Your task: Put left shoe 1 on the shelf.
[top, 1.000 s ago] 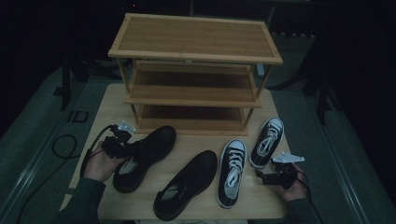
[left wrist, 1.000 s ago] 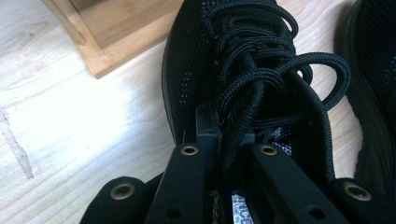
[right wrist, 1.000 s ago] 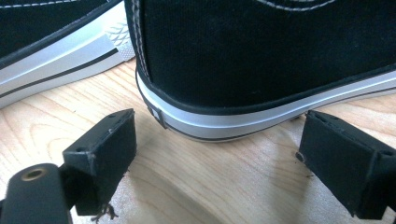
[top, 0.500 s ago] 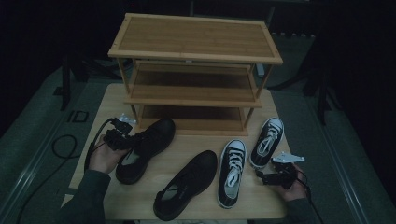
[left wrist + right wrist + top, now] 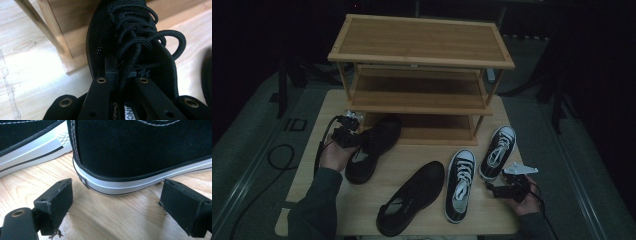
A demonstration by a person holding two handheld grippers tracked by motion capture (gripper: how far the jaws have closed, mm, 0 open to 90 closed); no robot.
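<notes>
Left hand-held gripper (image 5: 357, 136) clamped on black shoe's (image 5: 374, 147) tongue, forearm angled shelfward.

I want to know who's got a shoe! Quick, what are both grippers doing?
Left gripper: shut on the black mesh shoe, at its tongue.
Right gripper: open, holding nothing, behind the black canvas sneaker.

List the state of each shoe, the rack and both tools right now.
Left tool: shut on the black shoe.
Right tool: open, behind a sneaker heel.
Second black shoe: lying free.
Shoe rack: upright, upper shelves bare.
</notes>
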